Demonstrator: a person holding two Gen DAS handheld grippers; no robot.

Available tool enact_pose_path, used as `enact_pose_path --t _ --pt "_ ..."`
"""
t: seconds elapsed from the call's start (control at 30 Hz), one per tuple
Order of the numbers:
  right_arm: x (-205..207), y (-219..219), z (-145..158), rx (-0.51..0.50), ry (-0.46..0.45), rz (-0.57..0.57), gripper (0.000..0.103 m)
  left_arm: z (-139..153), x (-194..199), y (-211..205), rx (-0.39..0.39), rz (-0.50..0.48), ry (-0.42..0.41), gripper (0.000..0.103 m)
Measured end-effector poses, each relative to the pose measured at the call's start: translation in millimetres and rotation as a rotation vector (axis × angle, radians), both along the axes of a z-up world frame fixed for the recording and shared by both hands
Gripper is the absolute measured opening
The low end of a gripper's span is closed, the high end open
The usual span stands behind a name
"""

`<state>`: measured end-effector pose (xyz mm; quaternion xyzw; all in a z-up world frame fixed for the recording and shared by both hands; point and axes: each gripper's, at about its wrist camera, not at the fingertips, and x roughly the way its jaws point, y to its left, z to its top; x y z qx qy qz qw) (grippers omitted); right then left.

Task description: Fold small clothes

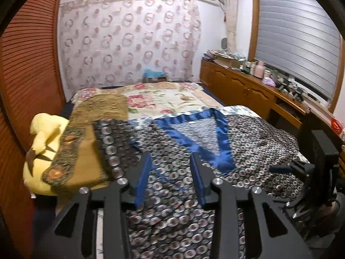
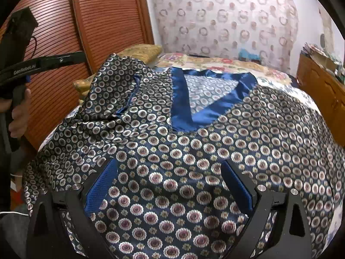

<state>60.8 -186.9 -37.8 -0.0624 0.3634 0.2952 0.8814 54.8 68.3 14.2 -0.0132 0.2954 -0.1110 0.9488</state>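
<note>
A dark blue satin garment with round medallion print and a plain blue V-neck band lies spread face up on the bed; it also shows in the left wrist view. Its left sleeve is bunched up over a pillow. My right gripper is open, hovering low over the garment's lower front, holding nothing. My left gripper is open above the garment's left side, near the neck band, holding nothing. The left gripper also appears at the far left of the right wrist view.
The bed carries a floral cover, a gold-brown pillow and a yellow plush toy at the left edge. A slatted wooden wardrobe stands to the left. A cluttered wooden cabinet runs along the right under the window.
</note>
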Motion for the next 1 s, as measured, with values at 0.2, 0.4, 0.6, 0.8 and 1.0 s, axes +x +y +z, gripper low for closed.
enact_pose_path --t 0.2,0.4,0.6,0.8,1.0 --pt "18 25 12 -0.023 -0.028 0.070 0.086 -8 -12 27 -0.014 0.058 -0.005 0.058" --pt "49 66 18 -0.025 -0.022 0.168 0.074 -24 -19 48 -0.032 0.110 0.017 0.059" --pt "72 116 3 -0.039 0.038 0.260 0.060 -41 -22 57 -0.019 0.168 0.025 0.059" --pt "89 164 -25 -0.113 0.103 0.322 0.053 -50 -25 62 0.016 0.207 -0.015 0.059" --pt "87 181 -39 -0.187 0.074 0.351 0.034 -51 -27 70 0.003 0.231 -0.042 0.059"
